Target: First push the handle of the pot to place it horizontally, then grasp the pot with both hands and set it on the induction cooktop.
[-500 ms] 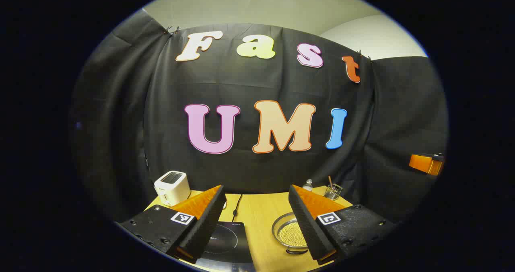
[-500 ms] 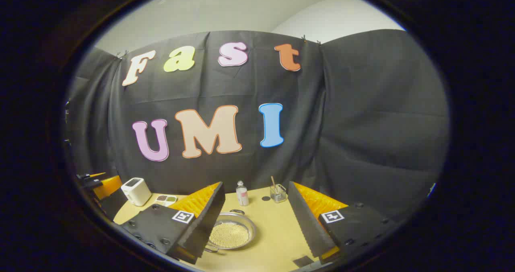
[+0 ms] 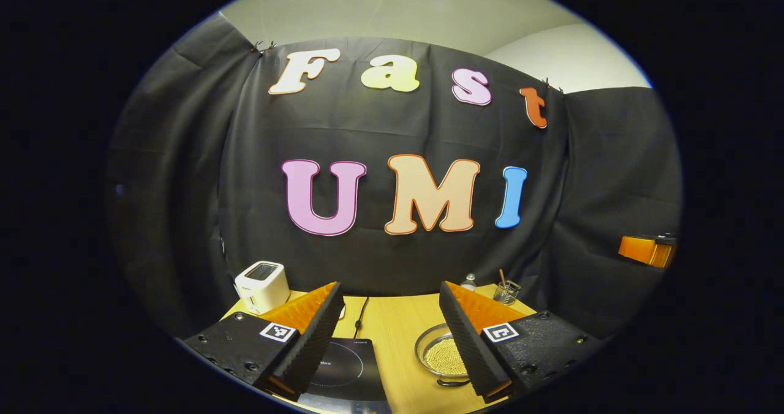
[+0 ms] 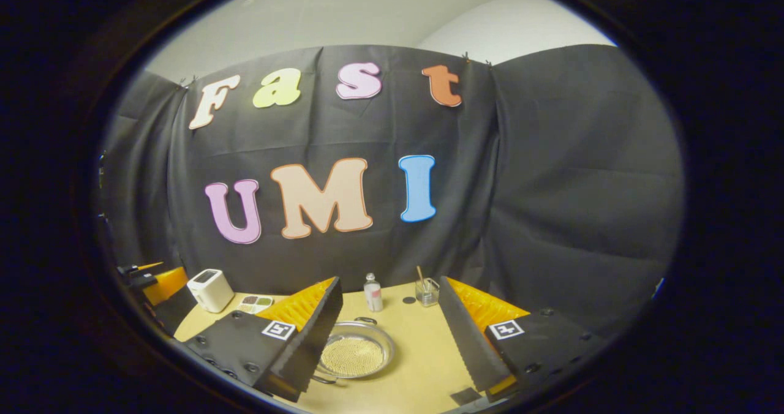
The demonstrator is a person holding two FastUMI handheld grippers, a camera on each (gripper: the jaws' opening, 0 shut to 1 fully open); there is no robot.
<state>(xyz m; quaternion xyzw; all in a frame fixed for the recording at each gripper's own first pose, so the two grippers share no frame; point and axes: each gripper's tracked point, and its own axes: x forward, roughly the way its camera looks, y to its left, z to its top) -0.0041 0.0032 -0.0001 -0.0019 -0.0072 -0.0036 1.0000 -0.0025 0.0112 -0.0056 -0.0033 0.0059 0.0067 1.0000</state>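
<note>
**Tongs wide and empty above the surface, pot untouched**

Left tongs (image 3: 389, 340): spread wide, nothing between the fingers, hanging above the surface (image 3: 392, 316), induction cooktop (image 3: 346, 368) just below and toward the left finger. Right tongs (image 4: 392, 340): likewise spread wide and empty, hovering with the pot (image 4: 354, 356) low between the fingers, nearer the left one.

Pot resting on the surface just beside the cooktop, off to its right in the left gripper view, shallow and metallic, pale beads or grains inside. Dark loop handles at the near and far rim in the right gripper view, so likely lying front-to-back, not crosswise; hence the first step, the push on a handle, judged not yet done. Open jaws and high pose fitting an approach: room to come down either side of the rim.

Farther back: white toaster (image 3: 262, 285) at the rear left, small bottle (image 4: 372, 293), glass with a stick (image 4: 427, 291), a small palette-like tray (image 4: 255, 304) beside the toaster. All well apart from the pot; cooktop cord (image 3: 361, 310) trailing rearward. Nothing between pot and cooktop.
</note>
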